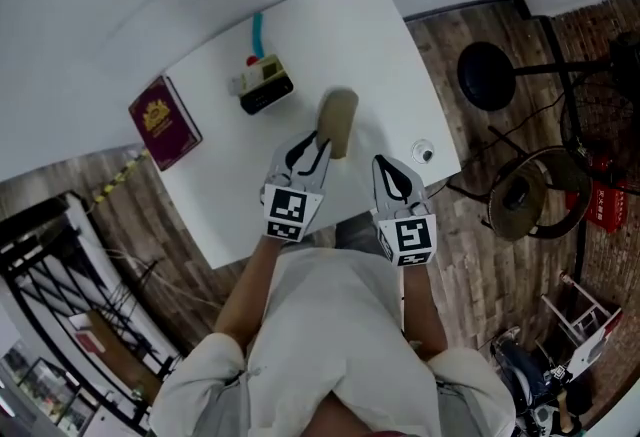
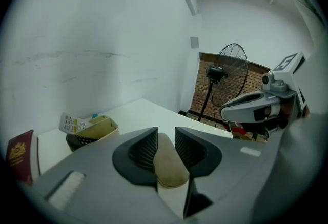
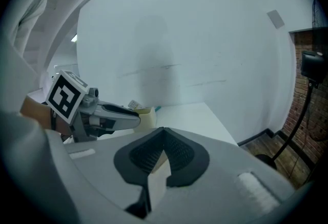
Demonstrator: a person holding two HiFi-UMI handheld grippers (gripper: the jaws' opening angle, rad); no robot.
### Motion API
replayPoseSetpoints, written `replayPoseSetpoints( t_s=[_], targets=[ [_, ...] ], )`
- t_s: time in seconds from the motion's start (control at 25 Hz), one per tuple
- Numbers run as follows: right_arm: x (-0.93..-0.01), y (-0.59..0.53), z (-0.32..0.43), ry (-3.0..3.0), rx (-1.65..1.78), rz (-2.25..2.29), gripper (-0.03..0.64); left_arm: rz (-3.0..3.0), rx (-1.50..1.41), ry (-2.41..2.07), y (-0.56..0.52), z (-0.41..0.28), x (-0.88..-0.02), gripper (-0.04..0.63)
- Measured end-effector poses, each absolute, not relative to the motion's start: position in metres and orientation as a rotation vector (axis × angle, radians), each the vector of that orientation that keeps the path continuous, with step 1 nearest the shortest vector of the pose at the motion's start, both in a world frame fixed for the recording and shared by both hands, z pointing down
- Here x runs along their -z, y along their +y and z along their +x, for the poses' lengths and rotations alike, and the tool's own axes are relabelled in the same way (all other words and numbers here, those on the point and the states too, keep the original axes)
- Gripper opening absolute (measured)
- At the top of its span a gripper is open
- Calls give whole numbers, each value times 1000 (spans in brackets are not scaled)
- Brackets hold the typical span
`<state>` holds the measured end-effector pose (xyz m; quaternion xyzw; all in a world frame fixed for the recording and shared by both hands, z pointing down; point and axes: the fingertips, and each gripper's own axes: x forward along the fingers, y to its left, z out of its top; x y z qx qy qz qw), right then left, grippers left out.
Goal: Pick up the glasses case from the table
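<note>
The tan glasses case point(image 1: 338, 120) lies on the white table point(image 1: 330, 15), near its front edge. My left gripper point(image 1: 319, 139) reaches it from the near side, its tips at the case's near end. In the left gripper view the jaws of my left gripper point(image 2: 165, 133) stand a little apart, and the case point(image 2: 169, 166) shows in the gap and just beyond it; the pads do not press on it. My right gripper point(image 1: 381, 162) hovers to the right of the case, apart from it. In its own view the right gripper point(image 3: 164, 134) has its tips together with nothing held.
A dark red passport point(image 1: 165, 122) lies at the table's left edge. A small box with a remote point(image 1: 263, 83) stands behind the case, with a blue pen point(image 1: 257, 33) beyond. A small round white object point(image 1: 424, 152) sits near the right corner. A fan base point(image 1: 488, 75) stands on the wooden floor.
</note>
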<state>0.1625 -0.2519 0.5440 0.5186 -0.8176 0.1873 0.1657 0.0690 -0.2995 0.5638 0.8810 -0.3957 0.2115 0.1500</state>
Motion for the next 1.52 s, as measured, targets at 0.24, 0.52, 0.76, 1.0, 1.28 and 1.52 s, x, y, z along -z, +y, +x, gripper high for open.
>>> replayPoseSetpoints(
  t_s=[0.24, 0.52, 0.76, 1.0, 1.28, 1.52],
  targets=[
    [-559, -262, 167, -2322, -566, 1432, 5, 2444, -673, -1153, -309, 76, -597, 183],
    [-575, -267, 175, -2315, -604, 1398, 5, 2357, -756, -1158, -315, 88, -634, 284],
    [-585, -270, 182, -2305, -627, 1370, 5, 2288, -833, -1164, -319, 94, -662, 371],
    [-589, -274, 184, -2316, -635, 1336, 5, 2235, -899, -1148, -322, 100, -683, 429],
    [-589, -276, 187, -2326, -623, 1309, 5, 2200, -956, -1138, -325, 105, -698, 454],
    [-587, -272, 187, -2323, -608, 1302, 5, 2167, -972, -1132, -324, 104, -700, 445]
  ],
)
